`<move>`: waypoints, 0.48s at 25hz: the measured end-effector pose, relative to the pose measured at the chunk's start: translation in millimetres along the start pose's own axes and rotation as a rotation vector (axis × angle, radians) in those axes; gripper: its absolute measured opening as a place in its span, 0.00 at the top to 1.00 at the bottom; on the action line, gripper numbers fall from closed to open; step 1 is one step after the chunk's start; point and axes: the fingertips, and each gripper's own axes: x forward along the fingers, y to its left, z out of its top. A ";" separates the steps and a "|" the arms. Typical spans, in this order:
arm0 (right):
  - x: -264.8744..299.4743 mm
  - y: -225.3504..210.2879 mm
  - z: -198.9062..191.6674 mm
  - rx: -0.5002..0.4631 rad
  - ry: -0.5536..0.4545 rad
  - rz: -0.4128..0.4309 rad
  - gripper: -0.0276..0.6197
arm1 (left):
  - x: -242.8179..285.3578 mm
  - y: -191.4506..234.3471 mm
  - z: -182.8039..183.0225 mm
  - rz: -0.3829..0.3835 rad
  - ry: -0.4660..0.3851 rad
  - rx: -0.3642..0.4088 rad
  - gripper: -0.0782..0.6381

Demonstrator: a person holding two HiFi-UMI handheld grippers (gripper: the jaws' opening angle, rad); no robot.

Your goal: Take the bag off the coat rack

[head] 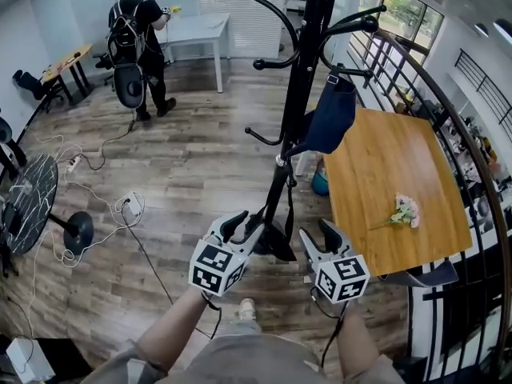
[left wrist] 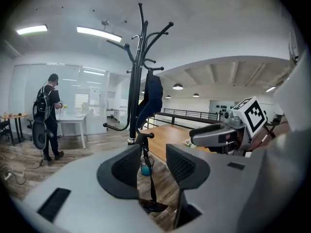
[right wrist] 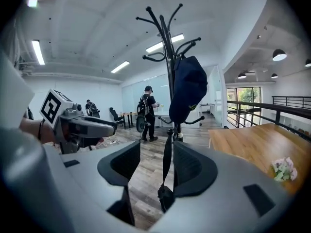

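Note:
A navy bag [head: 330, 118] hangs from a hook of the black coat rack [head: 298, 102]. Its long dark strap [head: 278, 242] dangles beside the pole almost to the floor. Both grippers point at the rack from close by. In the head view my left gripper [head: 246, 224] is just left of the strap's lower end and my right gripper [head: 318, 237] just right of it. My left gripper [left wrist: 153, 166] stands open, and the strap [left wrist: 148, 178] shows beyond its gap, untouched. My right gripper [right wrist: 155, 166] is open too, with the strap [right wrist: 166, 164] and bag [right wrist: 187, 89] ahead of it.
A wooden table [head: 376, 158] with a small bunch of flowers [head: 404, 210] stands right of the rack, beside a black railing [head: 472, 158]. A blue bottle [head: 320, 184] sits near the rack's base. A person with a backpack [head: 140, 38] stands far off. Cables [head: 120, 206] lie on the floor at the left.

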 end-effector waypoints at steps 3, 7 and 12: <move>25.7 -7.8 -10.5 0.005 0.038 -0.014 0.64 | 25.5 13.9 -10.8 -0.025 0.034 -0.006 0.65; 55.5 -20.3 -26.9 0.011 0.090 -0.032 0.64 | 55.1 28.4 -25.9 -0.048 0.065 -0.032 0.65; 92.9 -38.3 -46.9 0.011 0.151 -0.065 0.64 | 99.2 45.5 -43.4 -0.092 0.114 -0.031 0.65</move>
